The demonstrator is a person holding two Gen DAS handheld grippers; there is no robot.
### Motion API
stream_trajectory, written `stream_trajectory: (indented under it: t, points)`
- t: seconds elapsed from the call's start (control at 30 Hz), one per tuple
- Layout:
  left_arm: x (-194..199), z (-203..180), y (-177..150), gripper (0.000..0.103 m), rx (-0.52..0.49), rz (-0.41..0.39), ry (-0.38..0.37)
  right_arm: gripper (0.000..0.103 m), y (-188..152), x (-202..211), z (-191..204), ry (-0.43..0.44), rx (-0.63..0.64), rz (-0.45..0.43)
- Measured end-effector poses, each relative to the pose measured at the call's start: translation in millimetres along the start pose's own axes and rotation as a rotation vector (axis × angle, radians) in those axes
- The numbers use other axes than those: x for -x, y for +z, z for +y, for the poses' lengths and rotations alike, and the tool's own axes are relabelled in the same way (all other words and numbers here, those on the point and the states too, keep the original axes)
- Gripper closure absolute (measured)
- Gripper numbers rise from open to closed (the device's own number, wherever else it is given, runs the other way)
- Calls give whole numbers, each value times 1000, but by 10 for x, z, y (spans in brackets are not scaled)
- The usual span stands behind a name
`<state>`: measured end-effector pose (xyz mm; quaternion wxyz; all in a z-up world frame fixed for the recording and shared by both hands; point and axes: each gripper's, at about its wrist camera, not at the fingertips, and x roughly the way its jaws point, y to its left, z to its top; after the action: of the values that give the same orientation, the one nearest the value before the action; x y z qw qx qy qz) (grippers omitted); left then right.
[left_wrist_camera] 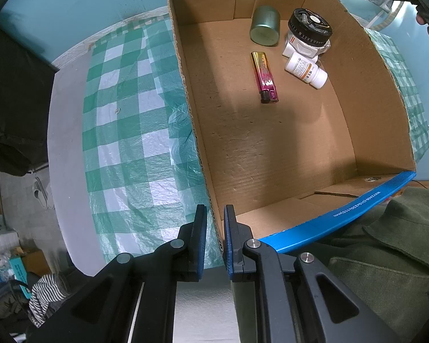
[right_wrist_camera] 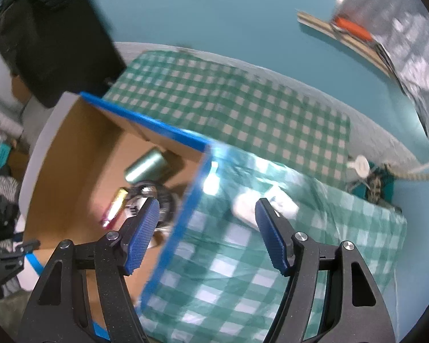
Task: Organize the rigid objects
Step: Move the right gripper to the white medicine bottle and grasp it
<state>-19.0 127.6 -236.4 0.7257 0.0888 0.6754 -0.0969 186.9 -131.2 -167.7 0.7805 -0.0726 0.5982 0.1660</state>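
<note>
Left wrist view
- Left gripper [left_wrist_camera: 215, 214]: jaws drawn close, a narrow gap between the blue pads. The left wall of the cardboard box [left_wrist_camera: 271, 148] runs into that gap at its near corner; the wall looks pinched, though pad contact on both sides is not fully clear.
- Box: open top, blue tape on the near and far rims; sits on a green-and-white checked cloth [left_wrist_camera: 128, 131].
- Green tin [left_wrist_camera: 265, 25]: cylindrical, lying on its side near the far wall of the box.
- Black-capped white jar [left_wrist_camera: 307, 33]: toward the far right corner, just beside the tin.
- White pill bottle [left_wrist_camera: 306, 70]: on its side, touching the jar's near side, close to the right wall.
- Lighter [left_wrist_camera: 264, 77]: pink-and-gold, flat on the box floor, nearer than the tin, left of the pill bottle, apart from both.
- Near half of the box floor: bare cardboard.
- Right gripper, seen from here: a dark tool at the upper right edge; state not readable.

Right wrist view (motion-blurred)
- Right gripper [right_wrist_camera: 207, 225]: jaws spread wide, nothing between the pads, touching nothing.
- Position: above the box's right rim [right_wrist_camera: 186, 214]; left pad over the box interior, right pad over the cloth [right_wrist_camera: 243, 114].
- White object [right_wrist_camera: 264, 204]: on the cloth outside the box, just beyond the right pad; too blurred to name.
- Inside the box: tin [right_wrist_camera: 147, 165], jar cap [right_wrist_camera: 154, 197] and lighter [right_wrist_camera: 114, 207] visible, all smeared.
</note>
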Motion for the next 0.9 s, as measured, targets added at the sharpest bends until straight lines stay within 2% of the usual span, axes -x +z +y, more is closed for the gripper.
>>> stream_trajectory:
  t: [0.33,0.5,0.67,0.9]
  points:
    - [-5,0,-12,92,-3,-2,4,33,8,-330,-844,-29,-259,51]
    - [-7,-1,-16,92,0,-1,4,33,22,-528,-1111,-23,-367,82]
    - [-5,8,-13,92,7,4,0,33,10,-700,-1187,-15,-431,103]
    - [-7,18,-9,92,16,8,0,34,-5,-907,-1103,-68,-443,86]
